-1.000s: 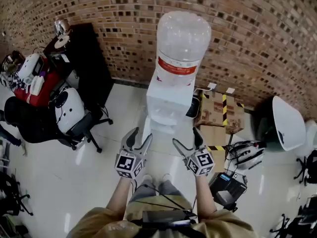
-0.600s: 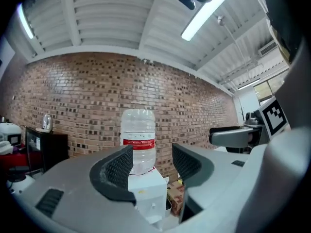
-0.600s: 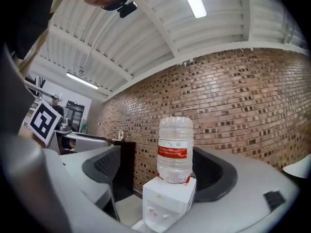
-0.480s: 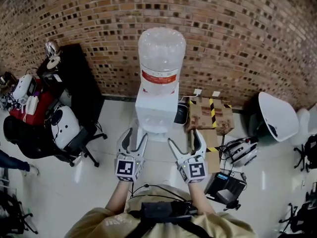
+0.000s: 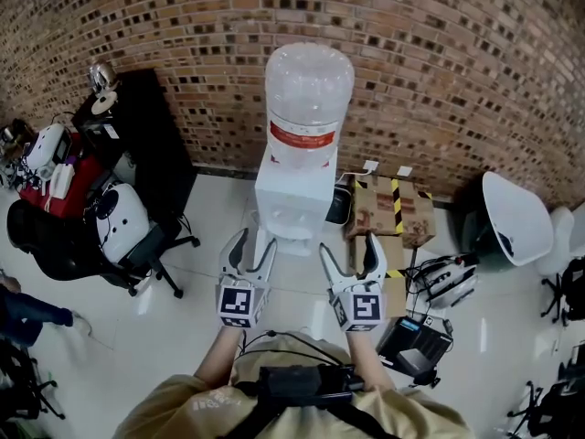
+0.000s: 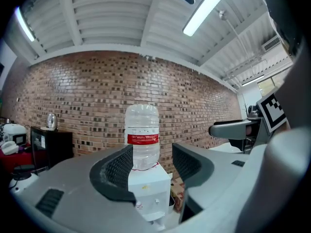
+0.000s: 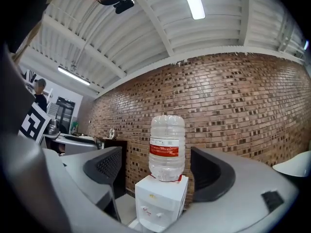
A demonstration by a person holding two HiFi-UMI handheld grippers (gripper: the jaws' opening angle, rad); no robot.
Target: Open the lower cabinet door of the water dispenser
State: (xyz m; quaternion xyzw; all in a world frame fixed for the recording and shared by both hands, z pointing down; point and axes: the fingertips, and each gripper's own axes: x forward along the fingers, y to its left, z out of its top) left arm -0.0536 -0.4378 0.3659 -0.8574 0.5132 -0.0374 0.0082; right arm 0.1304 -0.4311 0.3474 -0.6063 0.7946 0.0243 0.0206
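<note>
The white water dispenser (image 5: 291, 199) stands against the brick wall with a clear bottle (image 5: 309, 90) on top. From above, its lower cabinet door is hidden. Both gripper views show only its upper front with the taps (image 6: 148, 198) (image 7: 159, 205). My left gripper (image 5: 253, 245) is held level in front of the dispenser, apart from it, jaws open and empty (image 6: 151, 164). My right gripper (image 5: 350, 248) hovers beside it, also short of the dispenser. Its jaws are wide and closing, with nothing between them (image 7: 160, 171).
A black cabinet (image 5: 151, 126) and an office chair (image 5: 137, 240) stand left of the dispenser. Cardboard boxes with striped tape (image 5: 393, 210) sit to its right, then a white chair (image 5: 516, 218). Equipment and cables (image 5: 422, 346) lie on the floor at right.
Both grippers have risen and levelled out in front of the dispenser. The right gripper's jaws look slightly narrower. The head view has shifted a little.
</note>
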